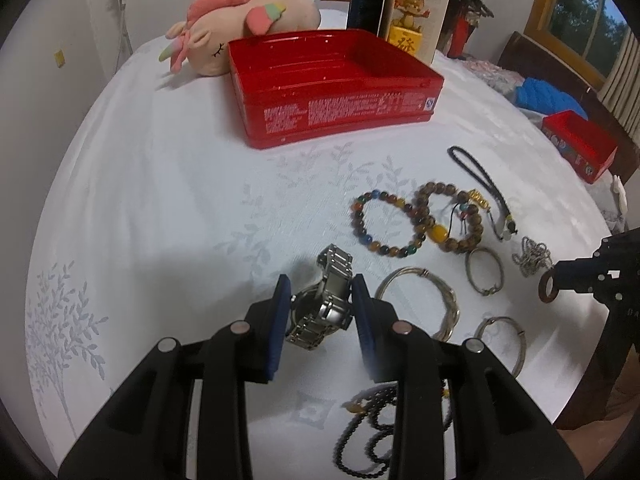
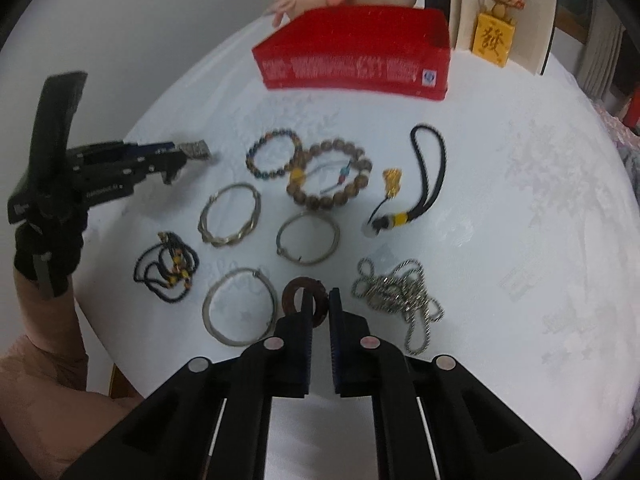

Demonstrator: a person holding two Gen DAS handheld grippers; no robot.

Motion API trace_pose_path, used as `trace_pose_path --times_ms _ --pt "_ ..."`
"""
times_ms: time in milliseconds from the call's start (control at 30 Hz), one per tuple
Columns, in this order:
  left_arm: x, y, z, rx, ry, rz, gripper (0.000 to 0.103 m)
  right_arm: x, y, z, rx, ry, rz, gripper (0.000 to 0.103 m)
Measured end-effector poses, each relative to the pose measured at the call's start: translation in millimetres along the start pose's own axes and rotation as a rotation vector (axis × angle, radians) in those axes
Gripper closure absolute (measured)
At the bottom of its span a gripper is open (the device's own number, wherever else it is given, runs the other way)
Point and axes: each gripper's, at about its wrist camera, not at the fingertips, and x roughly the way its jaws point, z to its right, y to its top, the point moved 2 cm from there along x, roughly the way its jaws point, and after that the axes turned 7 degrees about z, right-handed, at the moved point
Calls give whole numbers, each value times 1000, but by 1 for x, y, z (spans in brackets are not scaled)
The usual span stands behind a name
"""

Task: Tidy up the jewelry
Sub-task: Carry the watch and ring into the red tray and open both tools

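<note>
My left gripper (image 1: 320, 292) is shut on a silver metal watch (image 1: 326, 300) and holds it just above the white tablecloth; it shows at the left of the right wrist view (image 2: 176, 160). My right gripper (image 2: 320, 300) is shut on a dark brown ring (image 2: 298, 300), which also shows in the left wrist view (image 1: 547, 287). An open red tin (image 1: 336, 84) stands at the back. On the cloth lie a coloured bead bracelet (image 2: 274, 154), a wooden bead bracelet (image 2: 330, 174), several silver bangles (image 2: 230, 220), a silver chain (image 2: 400, 296), a black cord charm (image 2: 424, 176) and a black bead necklace (image 2: 166, 274).
A pink plush toy (image 1: 240, 28) lies behind the tin. Upright cards and a yellow figurine (image 1: 408, 28) stand at the back right. A smaller red box (image 1: 580, 146) sits at the table's right edge. The round table's edge (image 1: 580, 380) runs close on the right.
</note>
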Motion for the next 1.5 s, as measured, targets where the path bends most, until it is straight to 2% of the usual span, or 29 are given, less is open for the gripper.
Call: trace_pose_path --times_ms 233,433,800,967,1133,1333,1500 --pt "-11 23 4 7 1 44 73 -14 32 11 24 10 87 96" --pt "-12 50 6 10 7 65 73 -13 66 23 30 3 113 96" --pt "-1 124 6 -6 31 106 73 -5 151 38 33 18 180 96" --pt "28 167 2 -43 20 100 73 25 205 46 57 21 184 96" --pt "72 195 -10 -99 7 69 73 78 243 59 91 15 122 96" --pt "135 202 -26 -150 -2 -11 73 134 258 73 129 -5 41 96" --pt "159 200 -33 -167 -4 -41 73 161 262 77 141 -18 3 96"
